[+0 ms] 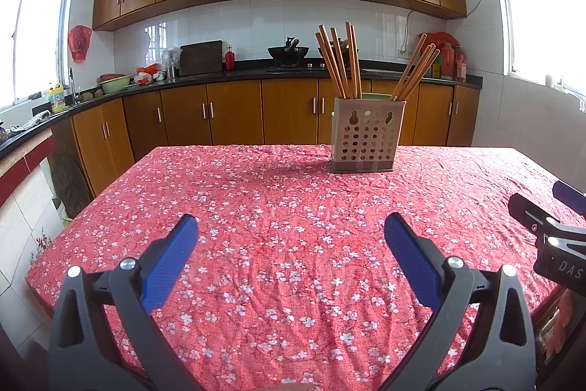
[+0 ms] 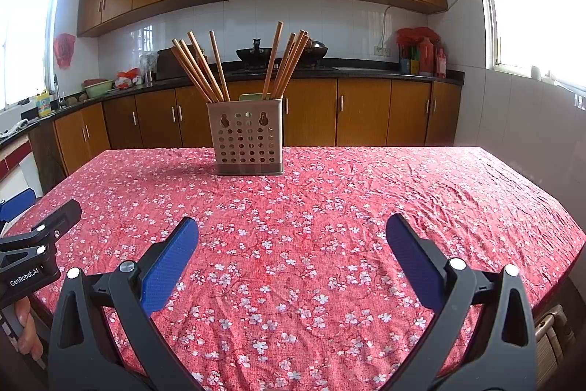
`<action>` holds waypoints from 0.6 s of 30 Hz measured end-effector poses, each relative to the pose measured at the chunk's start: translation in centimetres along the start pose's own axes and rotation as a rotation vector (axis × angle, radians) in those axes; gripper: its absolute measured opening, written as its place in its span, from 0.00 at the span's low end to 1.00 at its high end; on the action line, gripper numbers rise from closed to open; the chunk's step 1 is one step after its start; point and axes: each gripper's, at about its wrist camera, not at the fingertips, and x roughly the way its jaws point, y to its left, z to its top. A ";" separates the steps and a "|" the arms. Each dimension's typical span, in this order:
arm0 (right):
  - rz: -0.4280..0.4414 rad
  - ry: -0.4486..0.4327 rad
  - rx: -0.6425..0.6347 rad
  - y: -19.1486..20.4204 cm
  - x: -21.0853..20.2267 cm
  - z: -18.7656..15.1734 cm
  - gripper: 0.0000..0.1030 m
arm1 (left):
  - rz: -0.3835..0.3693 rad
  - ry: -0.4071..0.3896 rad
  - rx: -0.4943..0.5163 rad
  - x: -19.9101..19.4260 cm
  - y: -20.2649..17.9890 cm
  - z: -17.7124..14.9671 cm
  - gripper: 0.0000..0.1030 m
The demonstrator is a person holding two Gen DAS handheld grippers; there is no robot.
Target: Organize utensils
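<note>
A beige perforated utensil holder (image 1: 367,134) stands upright at the far side of the table; it also shows in the right wrist view (image 2: 249,139). Several wooden chopsticks (image 1: 340,65) lean in its left part and several more chopsticks (image 1: 415,72) in its right part; in the right wrist view the two bunches (image 2: 199,68) (image 2: 287,63) fan apart. My left gripper (image 1: 292,228) is open and empty above the near table. My right gripper (image 2: 292,228) is open and empty, level with it. Each shows at the other view's edge.
The table wears a red floral cloth (image 1: 285,244) (image 2: 329,226). Behind it runs a black kitchen counter (image 1: 219,76) with wooden cabinets, a wok (image 1: 288,52) on the stove, bottles (image 1: 452,61) at the right and a sink area at the left.
</note>
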 end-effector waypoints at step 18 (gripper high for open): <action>-0.002 0.002 0.002 0.2 0.0 -0.1 0.98 | 0.001 0.000 -0.001 0.0 -0.1 0.0 0.96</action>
